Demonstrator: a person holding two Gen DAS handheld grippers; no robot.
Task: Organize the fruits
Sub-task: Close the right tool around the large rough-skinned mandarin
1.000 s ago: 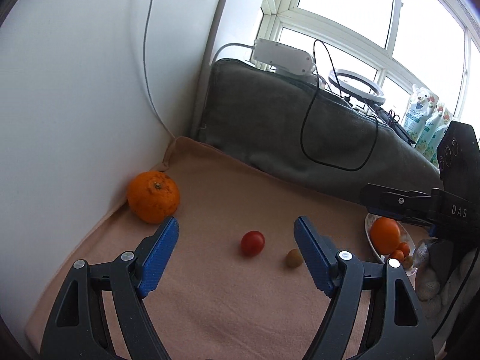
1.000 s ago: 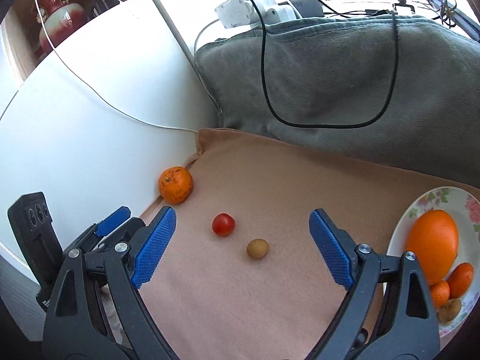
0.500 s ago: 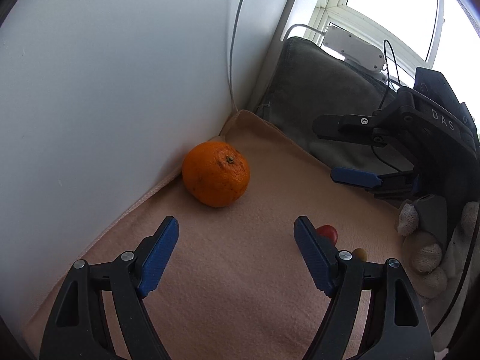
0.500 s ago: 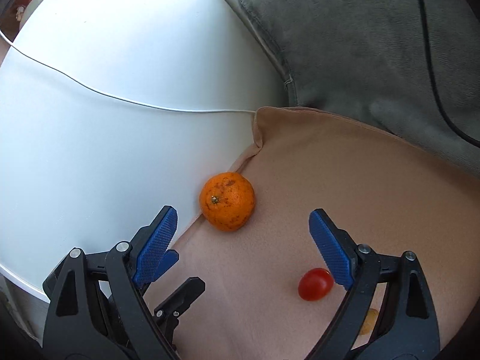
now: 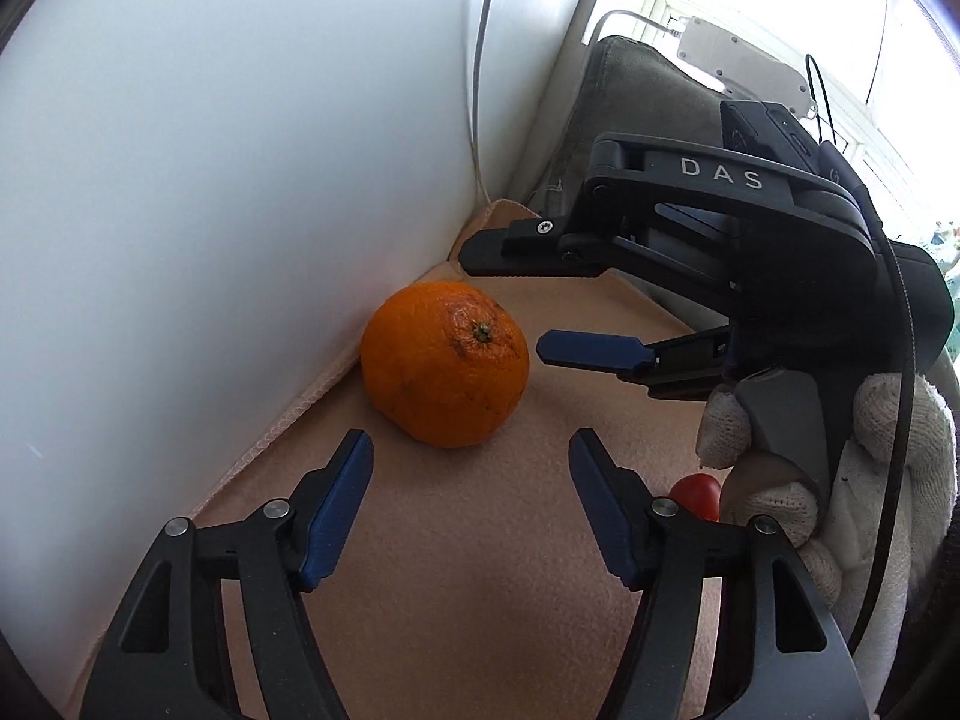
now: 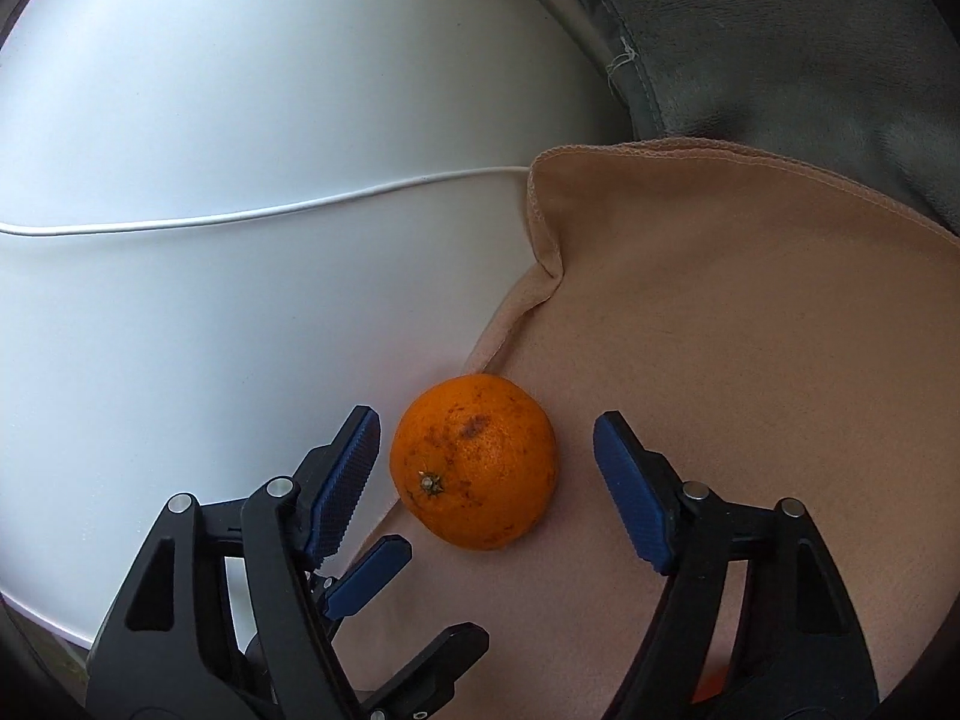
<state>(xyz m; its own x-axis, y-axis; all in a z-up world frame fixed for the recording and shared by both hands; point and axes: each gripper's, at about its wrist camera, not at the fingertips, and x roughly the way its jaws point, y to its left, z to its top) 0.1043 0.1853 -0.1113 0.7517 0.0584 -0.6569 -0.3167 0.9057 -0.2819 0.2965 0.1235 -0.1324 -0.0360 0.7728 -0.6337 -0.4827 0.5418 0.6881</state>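
Observation:
A large orange (image 5: 444, 363) lies on the beige cloth (image 5: 480, 570), against the white wall. My right gripper (image 6: 486, 423) straddles the orange (image 6: 474, 462); its jaws are closing, and a small gap still shows at each blue pad. It comes in from the right in the left wrist view (image 5: 504, 300). The left gripper (image 5: 471, 462) is open with its jaws closing on nothing; the orange sits just beyond its tips. In the right wrist view the left gripper (image 6: 441, 591) shows at the lower left. A red tomato (image 5: 696, 495) peeks out behind the left gripper's right finger.
The white wall (image 6: 210, 300) with a thin white cable (image 6: 240, 217) bounds the cloth on the left. A grey cushion (image 6: 780, 30) closes off the back. A hand in a white knit glove (image 5: 852, 480) holds the right gripper, close beside the left one.
Both grippers have moved in toward the orange by the wall and their jaws have narrowed. The right gripper now has the orange between its fingers. The small brown fruit is no longer in view.

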